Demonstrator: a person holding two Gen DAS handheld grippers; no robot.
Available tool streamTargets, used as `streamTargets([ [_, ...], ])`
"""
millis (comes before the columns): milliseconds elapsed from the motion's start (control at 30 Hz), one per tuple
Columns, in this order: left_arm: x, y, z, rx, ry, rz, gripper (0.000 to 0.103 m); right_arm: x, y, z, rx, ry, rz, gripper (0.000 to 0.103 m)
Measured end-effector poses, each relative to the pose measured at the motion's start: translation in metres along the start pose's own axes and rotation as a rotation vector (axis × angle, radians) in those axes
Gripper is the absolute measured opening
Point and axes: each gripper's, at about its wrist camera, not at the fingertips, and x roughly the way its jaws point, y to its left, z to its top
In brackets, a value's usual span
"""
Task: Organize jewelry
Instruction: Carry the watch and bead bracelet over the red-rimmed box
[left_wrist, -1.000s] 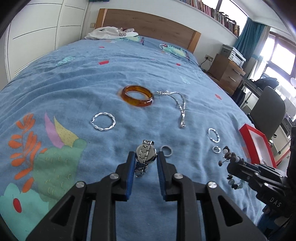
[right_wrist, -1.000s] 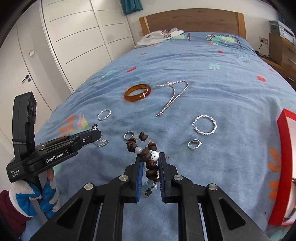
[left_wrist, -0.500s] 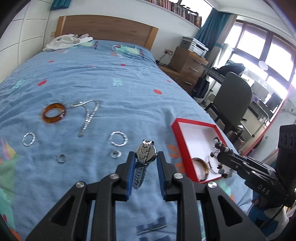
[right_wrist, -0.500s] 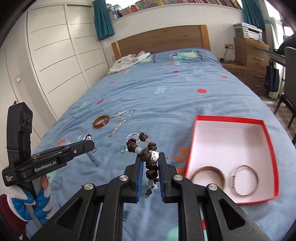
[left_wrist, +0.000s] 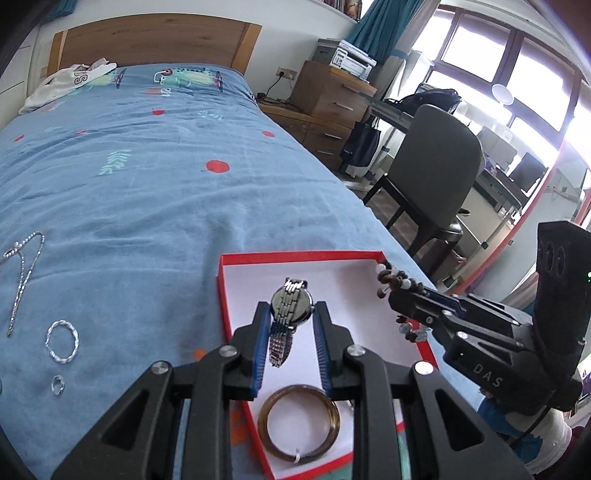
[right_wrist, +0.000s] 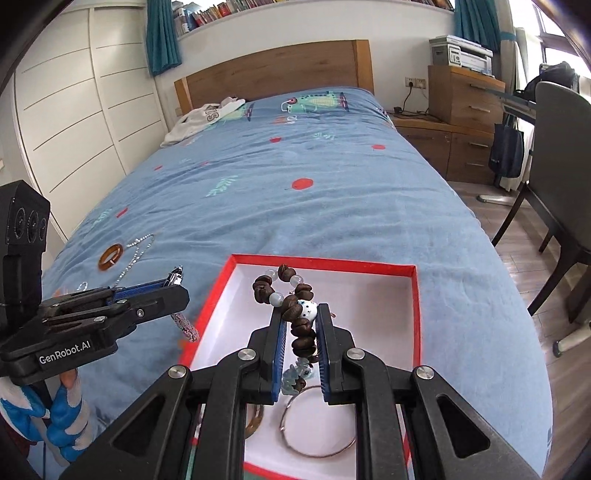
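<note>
The left gripper (left_wrist: 291, 314) has its blue-padded jaws closed on a silver watch (left_wrist: 291, 303), the round case pinched between the pads and the metal link strap hanging down below them; it hovers above the near left part of a red box (left_wrist: 236, 317) with a white inside. The right gripper (right_wrist: 300, 319) is likewise clamped on a beaded bracelet (right_wrist: 295, 306) of dark brown and pale beads, whose upper loop stands above the fingertips while a cluster of pale blue-green stones dangles under them; it too is over the box, toward its middle. Seen from the left wrist, the right gripper comes in from the right side over the box's right rim, and a hand in a blue and white glove (right_wrist: 62, 413) holds the left gripper in the right wrist view. Inside the box lie a brown bangle (left_wrist: 298, 421) near the front edge and a thin metal bangle (right_wrist: 314, 424) beside it. The box rests on a blue bedspread (left_wrist: 129, 192) near the bed's right edge. Well to the left of the box, on the bedspread, lie a twisted silver bracelet (left_wrist: 62, 341), a small silver ring (left_wrist: 57, 384), a silver chain necklace (left_wrist: 22, 266) and an amber bangle (right_wrist: 110, 255)
</note>
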Motion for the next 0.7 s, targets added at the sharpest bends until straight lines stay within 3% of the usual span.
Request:
streamTargets([
  [367, 0.075, -0.002, 0.004, 0.010, 0.102, 0.094, 0.022, 0.071, -0.042, 0.004, -0.041, 0.149, 0.008, 0.016],
  [533, 0.090, -0.001, -0.003, 0.008, 0.150, 0.130, 0.022, 0.088, -0.036, 0.000, -0.158, 0.258, 0.010, 0.016],
  [700, 0.097, 0.004, -0.008, 0.015, 0.169, 0.145, 0.022, 0.095, -0.031, -0.004, -0.253, 0.290, 0.017, 0.016],
])
